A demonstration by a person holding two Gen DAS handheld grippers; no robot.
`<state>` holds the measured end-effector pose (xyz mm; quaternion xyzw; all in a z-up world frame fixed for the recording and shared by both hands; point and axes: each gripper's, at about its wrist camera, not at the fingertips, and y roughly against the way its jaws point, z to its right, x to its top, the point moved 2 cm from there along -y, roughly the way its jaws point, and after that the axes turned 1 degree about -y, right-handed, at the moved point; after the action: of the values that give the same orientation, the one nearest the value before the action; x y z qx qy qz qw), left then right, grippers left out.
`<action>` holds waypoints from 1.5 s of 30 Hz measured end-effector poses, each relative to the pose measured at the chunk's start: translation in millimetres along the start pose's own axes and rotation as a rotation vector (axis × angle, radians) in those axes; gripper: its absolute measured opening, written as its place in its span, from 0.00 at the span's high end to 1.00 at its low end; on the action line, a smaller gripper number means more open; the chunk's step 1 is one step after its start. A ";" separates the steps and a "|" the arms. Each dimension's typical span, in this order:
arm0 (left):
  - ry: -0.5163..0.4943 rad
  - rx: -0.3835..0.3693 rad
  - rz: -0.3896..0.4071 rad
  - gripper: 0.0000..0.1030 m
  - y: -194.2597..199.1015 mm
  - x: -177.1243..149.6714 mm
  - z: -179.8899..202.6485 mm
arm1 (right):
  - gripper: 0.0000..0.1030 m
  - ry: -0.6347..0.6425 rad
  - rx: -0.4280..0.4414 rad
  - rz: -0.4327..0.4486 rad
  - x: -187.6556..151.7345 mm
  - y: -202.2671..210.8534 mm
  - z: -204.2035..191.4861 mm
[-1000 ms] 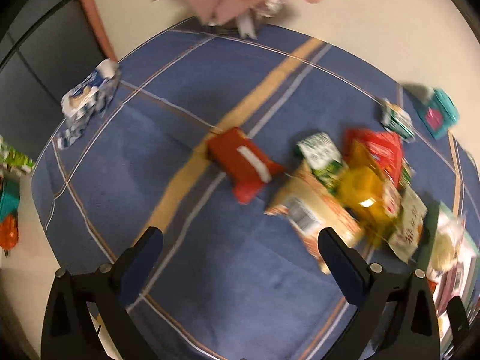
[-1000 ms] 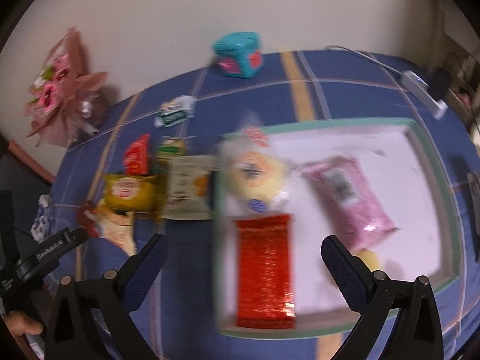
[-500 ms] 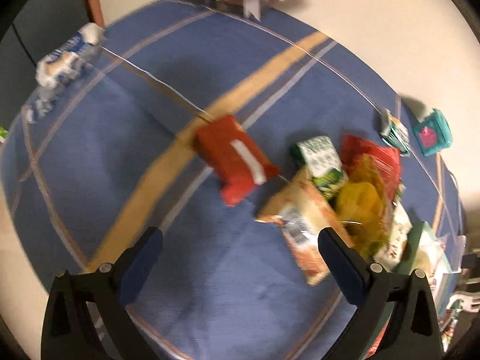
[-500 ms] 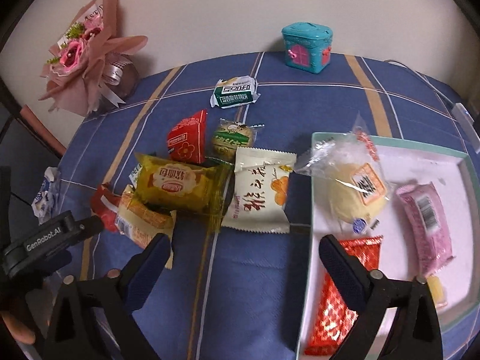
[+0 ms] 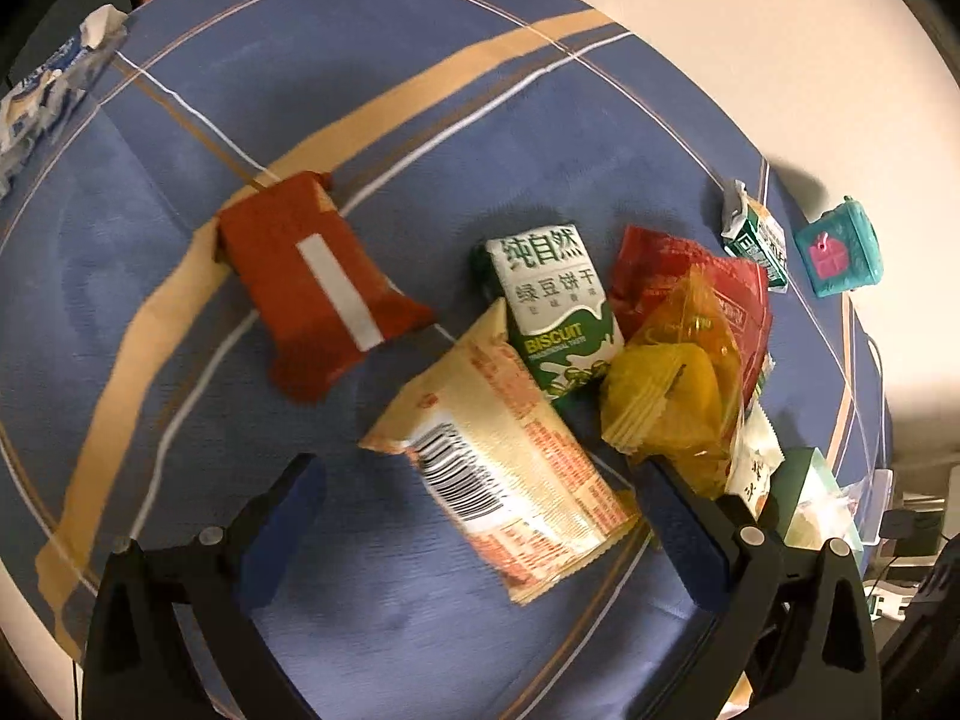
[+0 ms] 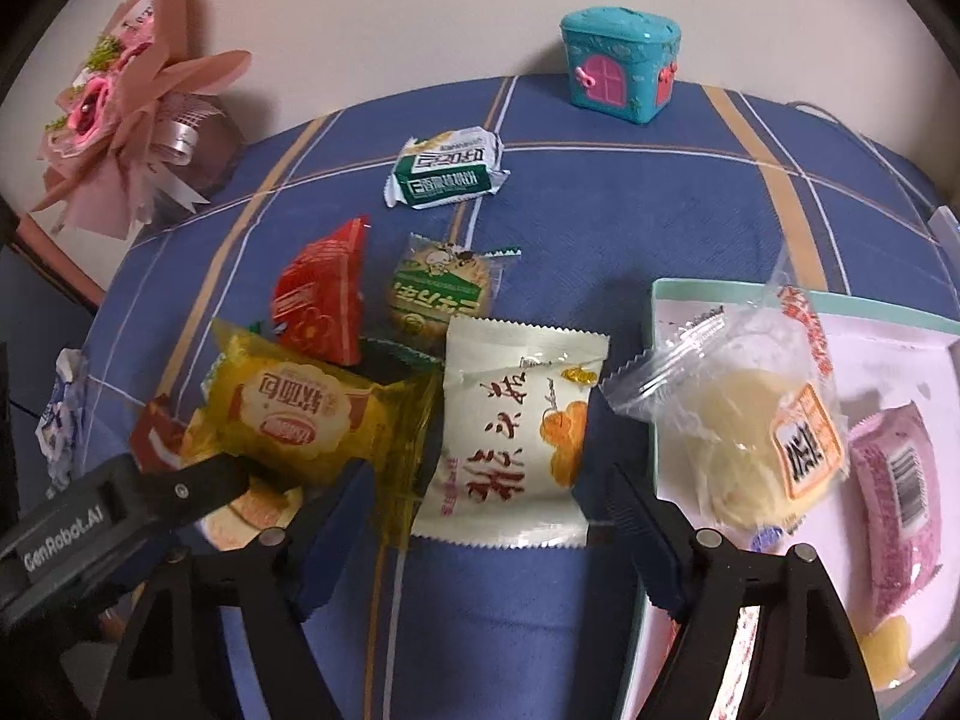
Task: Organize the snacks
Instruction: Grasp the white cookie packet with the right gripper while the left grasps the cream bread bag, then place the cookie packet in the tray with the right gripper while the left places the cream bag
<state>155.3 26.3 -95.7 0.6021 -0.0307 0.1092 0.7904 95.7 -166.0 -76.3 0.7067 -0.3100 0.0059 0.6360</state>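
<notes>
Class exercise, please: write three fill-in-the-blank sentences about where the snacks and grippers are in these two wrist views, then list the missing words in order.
1. The cream packet lies between the fingers of the ____ gripper.
2. The pink packet lies inside the ____, beside the clear-wrapped bun.
3. The toy house by the wall is teal with a ____ door.

Missing words: right; tray; pink

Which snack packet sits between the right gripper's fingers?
The cream-white packet with the orange flower print. It lies between the right gripper fingers, whose jaws have been closing without touching it; the yellow cake packet lies outside them.
</notes>
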 end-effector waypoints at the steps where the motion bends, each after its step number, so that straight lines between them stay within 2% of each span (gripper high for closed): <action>1: -0.005 0.002 0.000 0.01 -1.3 0.2 2.1 | 0.21 0.006 -0.004 0.004 2.2 -1.2 -0.7; 3: -0.015 0.008 -0.001 0.04 -6.3 2.0 7.6 | 0.23 0.019 -0.013 0.009 4.6 -3.5 -2.2; 5: -0.007 0.007 -0.010 0.13 -10.7 0.0 10.2 | 0.28 0.040 -0.037 0.011 5.5 -6.0 -4.5; 6: -0.010 0.021 -0.009 0.14 -12.3 -0.3 12.0 | 0.32 0.057 -0.054 0.011 5.3 -7.5 -6.7; 9: -0.036 0.056 0.001 0.16 -16.5 -5.8 23.8 | 0.34 0.037 -0.040 -0.018 1.8 -16.5 -4.7; 12: -0.046 0.088 0.019 0.28 -15.5 -6.4 27.4 | 0.38 0.056 -0.061 -0.021 -1.0 -19.1 -7.5; 14: -0.055 0.117 0.025 0.42 -14.4 -6.3 27.7 | 0.38 0.045 -0.052 -0.020 -2.7 -20.1 -6.5; 18: -0.068 0.154 0.040 0.61 -11.4 -6.4 27.2 | 0.43 0.025 -0.044 -0.021 -6.0 -19.5 -3.7; 20: -0.064 0.147 0.040 0.62 -9.9 -7.1 27.1 | 0.48 0.012 -0.035 -0.023 -4.0 -18.7 -0.6; 26: -0.070 0.151 0.037 0.63 -4.5 -11.8 22.5 | 0.48 -0.008 -0.007 -0.031 -4.2 -15.2 1.7; 33: -0.104 0.155 0.089 0.63 13.9 -19.3 29.5 | 0.48 -0.037 0.043 -0.010 -7.8 10.9 3.5; 45: -0.210 0.109 0.151 0.63 58.7 -45.1 47.5 | 0.48 -0.043 0.023 0.012 -31.3 64.2 22.1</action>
<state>102.9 -10.7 -35.4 0.6481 -0.1524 0.1062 0.7386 33.3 -172.5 -35.7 0.7119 -0.3275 -0.0019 0.6212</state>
